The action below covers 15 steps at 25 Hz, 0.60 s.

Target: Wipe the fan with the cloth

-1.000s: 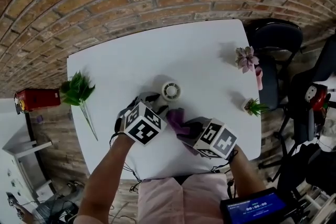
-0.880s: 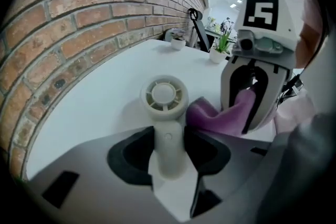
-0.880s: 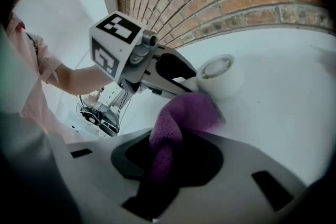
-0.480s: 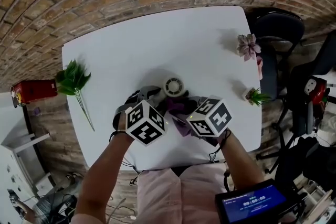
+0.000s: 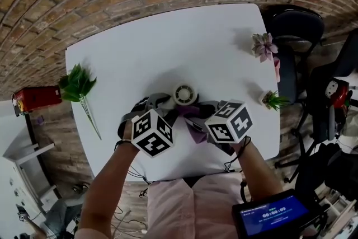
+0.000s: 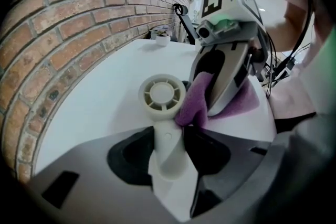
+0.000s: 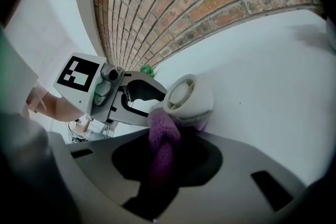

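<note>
fan [image 5: 184, 94] 1 | cloth [image 6: 195, 99] 1 | claws [image 6: 168, 136] [image 7: 163, 149] 2 | potted plants [image 5: 263, 46] [image 5: 272, 101] 2 | leafy sprig [image 5: 75, 87] 1 | table [image 5: 168, 47] 1 | chair [image 5: 296, 36] 1

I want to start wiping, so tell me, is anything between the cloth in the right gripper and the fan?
Nothing visible does. The cloth, clamped in the right gripper, already lies against the side of the fan. The left gripper grips the fan lower down, clear of that spot.
</note>
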{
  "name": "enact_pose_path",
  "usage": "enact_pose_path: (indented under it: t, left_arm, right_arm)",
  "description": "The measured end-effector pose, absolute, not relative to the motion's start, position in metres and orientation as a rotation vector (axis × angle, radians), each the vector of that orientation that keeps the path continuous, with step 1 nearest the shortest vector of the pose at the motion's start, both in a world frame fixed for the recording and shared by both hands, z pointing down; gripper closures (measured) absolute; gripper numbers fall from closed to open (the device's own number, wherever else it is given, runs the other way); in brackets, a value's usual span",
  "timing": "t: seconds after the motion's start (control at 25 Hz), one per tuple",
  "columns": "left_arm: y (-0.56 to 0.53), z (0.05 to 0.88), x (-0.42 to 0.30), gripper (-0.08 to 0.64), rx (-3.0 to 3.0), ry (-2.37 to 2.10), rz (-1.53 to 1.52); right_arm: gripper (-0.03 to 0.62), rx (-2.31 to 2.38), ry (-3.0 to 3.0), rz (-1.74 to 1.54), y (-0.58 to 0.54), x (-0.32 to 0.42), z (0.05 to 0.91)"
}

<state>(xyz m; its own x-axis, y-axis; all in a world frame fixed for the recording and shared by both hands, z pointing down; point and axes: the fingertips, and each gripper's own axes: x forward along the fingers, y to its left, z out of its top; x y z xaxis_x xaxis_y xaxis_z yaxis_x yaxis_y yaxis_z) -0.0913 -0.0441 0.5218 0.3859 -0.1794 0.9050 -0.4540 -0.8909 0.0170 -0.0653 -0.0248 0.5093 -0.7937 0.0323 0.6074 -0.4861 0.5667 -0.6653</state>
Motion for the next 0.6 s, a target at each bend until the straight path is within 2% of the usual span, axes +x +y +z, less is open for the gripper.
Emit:
enact_pose_path:
  t: [0.6]
  left_arm:
    - [-0.021, 0.522, -0.103, 0.37, 2.388, -0.485, 1.554]
  right_arm:
    - [0.5, 0.347, -2.23, 1.211, -0.016, -0.05, 0.507]
